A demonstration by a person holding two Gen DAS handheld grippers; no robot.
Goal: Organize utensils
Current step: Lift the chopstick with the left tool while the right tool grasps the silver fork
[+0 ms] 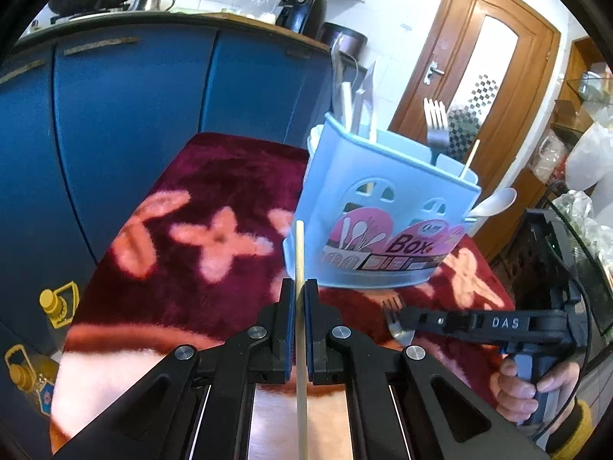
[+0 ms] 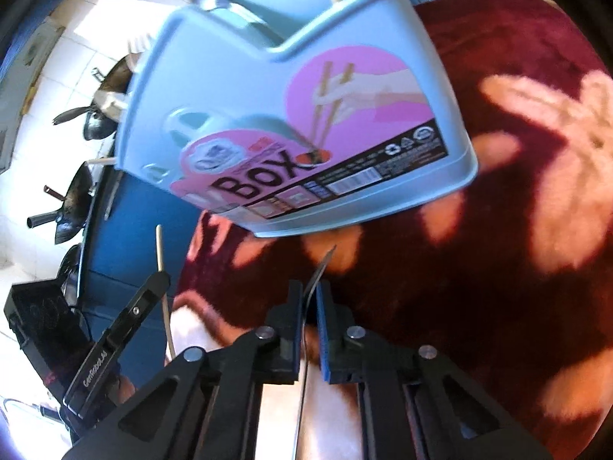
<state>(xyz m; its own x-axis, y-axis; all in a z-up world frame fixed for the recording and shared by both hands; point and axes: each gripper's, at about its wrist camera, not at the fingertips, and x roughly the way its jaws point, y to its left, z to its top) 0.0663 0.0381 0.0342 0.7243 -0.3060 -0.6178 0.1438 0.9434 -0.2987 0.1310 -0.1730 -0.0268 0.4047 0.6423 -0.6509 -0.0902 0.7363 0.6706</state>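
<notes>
A pale blue plastic utensil box with a pink "Box" label stands on the red cloth. It holds an upright fork, a chopstick, a white spoon and some knives. My left gripper is shut on a wooden chopstick, left of and in front of the box. My right gripper is shut on a metal fork, low over the cloth just in front of the box.
A dark red fleece cloth with pink flowers covers the table. Blue cabinets stand behind it, with yellow-capped bottles at the left. A person's hand grips the right tool's handle. Dark pans lie beyond the table edge.
</notes>
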